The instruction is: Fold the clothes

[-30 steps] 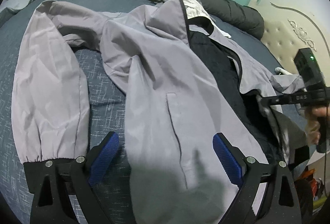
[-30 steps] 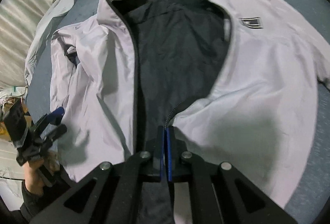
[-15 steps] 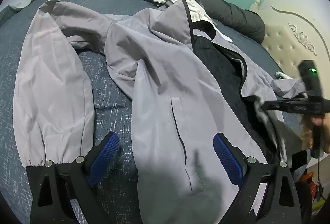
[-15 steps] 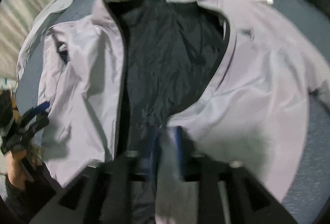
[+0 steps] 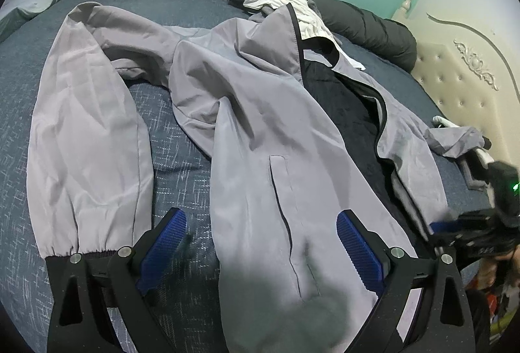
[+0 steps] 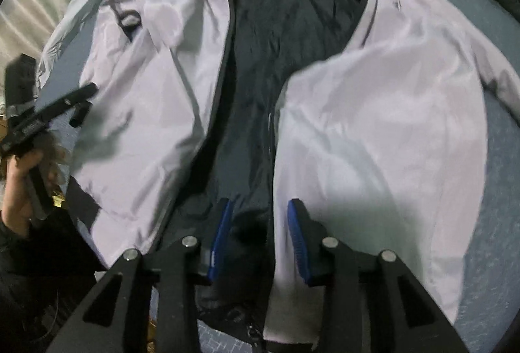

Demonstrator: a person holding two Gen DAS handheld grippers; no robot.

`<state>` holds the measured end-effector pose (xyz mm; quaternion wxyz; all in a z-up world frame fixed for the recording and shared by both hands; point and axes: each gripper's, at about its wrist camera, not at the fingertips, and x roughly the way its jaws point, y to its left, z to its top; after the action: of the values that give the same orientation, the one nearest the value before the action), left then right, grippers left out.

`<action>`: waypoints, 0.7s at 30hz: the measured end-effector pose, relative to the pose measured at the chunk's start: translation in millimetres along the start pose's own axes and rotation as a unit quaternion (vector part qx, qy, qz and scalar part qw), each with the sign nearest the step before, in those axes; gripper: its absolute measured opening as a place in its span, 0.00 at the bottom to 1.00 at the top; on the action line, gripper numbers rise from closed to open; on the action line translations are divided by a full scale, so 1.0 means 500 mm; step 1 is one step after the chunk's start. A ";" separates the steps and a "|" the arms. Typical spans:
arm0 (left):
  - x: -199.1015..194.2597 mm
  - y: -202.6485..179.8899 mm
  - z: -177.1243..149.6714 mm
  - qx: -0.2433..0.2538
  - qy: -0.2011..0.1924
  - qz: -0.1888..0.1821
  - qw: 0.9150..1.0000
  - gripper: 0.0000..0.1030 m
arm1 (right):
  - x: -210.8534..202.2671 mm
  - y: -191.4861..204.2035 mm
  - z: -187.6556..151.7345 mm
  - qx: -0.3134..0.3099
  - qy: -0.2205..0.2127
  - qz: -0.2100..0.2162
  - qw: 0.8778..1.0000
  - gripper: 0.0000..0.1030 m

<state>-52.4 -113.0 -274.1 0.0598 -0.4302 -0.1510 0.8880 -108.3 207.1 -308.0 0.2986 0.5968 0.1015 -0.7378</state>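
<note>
Here, in the left wrist view, the left gripper (image 5: 261, 244) hovers with jaws wide apart over the grey jacket (image 5: 260, 132), spread unzipped on the blue bed (image 5: 182, 138). In the right wrist view, the right gripper (image 6: 260, 233) is closing, jaws apart above the jacket's dark lining (image 6: 286, 44), gripping nothing.

No legible text, brand, number or sign found in either view. The grey jacket (image 6: 373, 125) carries a small dark chest patch (image 6: 397, 4), too blurred to read. The right gripper (image 5: 481, 233) shows faint white lettering on its body in the left wrist view, too small and blurred to read.
</note>
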 end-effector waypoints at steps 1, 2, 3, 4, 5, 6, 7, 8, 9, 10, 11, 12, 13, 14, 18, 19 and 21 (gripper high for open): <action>0.000 0.000 0.000 0.000 0.000 0.000 1.000 0.94 | 0.009 0.000 -0.001 -0.002 0.002 -0.011 1.000 0.24; -0.001 0.001 -0.001 -0.001 0.001 0.000 1.000 0.94 | 0.017 0.000 -0.002 -0.003 0.004 -0.023 1.000 0.19; -0.001 0.001 -0.002 -0.001 0.001 0.000 1.000 0.94 | 0.023 -0.002 -0.001 0.000 0.005 -0.028 1.000 0.10; -0.002 0.002 -0.002 -0.001 0.001 0.000 1.000 0.94 | 0.025 -0.006 0.000 0.008 0.004 -0.029 1.000 0.08; -0.002 0.003 -0.002 -0.002 0.000 -0.001 1.000 0.94 | 0.028 -0.009 0.002 0.016 0.003 -0.025 1.000 0.07; -0.003 0.004 -0.001 -0.002 0.000 -0.001 1.000 0.94 | 0.027 -0.006 0.004 0.021 0.002 -0.015 1.000 0.05; -0.003 0.006 -0.001 -0.003 0.000 -0.001 1.000 0.94 | 0.025 0.002 0.008 0.021 -0.001 -0.003 1.000 0.04; -0.003 0.007 0.000 -0.003 -0.001 0.000 1.000 0.94 | 0.023 0.011 0.011 0.021 -0.004 0.010 1.000 0.04; -0.004 0.007 0.001 -0.004 -0.001 0.000 1.000 0.94 | 0.020 0.019 0.014 0.022 -0.007 0.023 0.999 0.04; -0.004 0.007 0.003 -0.004 -0.002 0.000 1.000 0.94 | 0.018 0.027 0.018 0.022 -0.009 0.036 0.999 0.04; -0.005 0.008 0.004 -0.004 -0.002 0.000 1.000 0.94 | 0.018 0.036 0.022 0.021 -0.010 0.048 0.999 0.04; -0.006 0.008 0.005 -0.005 -0.003 -0.001 1.000 0.94 | 0.021 0.046 0.027 0.018 -0.008 0.059 0.998 0.04; -0.009 0.008 0.007 -0.004 -0.005 -0.002 1.000 0.94 | 0.024 0.056 0.032 0.015 -0.006 0.070 0.997 0.04; -0.011 0.007 0.008 -0.004 -0.007 -0.002 1.000 0.94 | 0.027 0.066 0.037 0.012 -0.004 0.081 0.997 0.04; -0.016 0.013 0.015 -0.007 -0.009 -0.003 1.000 0.94 | 0.031 0.056 0.050 0.026 0.000 0.087 0.996 0.06; -0.017 0.015 0.017 -0.008 -0.009 -0.004 1.000 0.94 | 0.026 0.049 0.050 0.033 -0.002 0.091 0.995 0.06; -0.019 0.019 0.027 -0.008 -0.012 -0.003 1.000 0.95 | 0.008 0.033 0.047 0.041 -0.014 0.100 0.994 0.06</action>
<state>-57.0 -127.0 -261.9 0.0576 -0.4199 -0.1603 0.8915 -118.7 180.9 -302.2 0.3473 0.6052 0.0064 -0.7162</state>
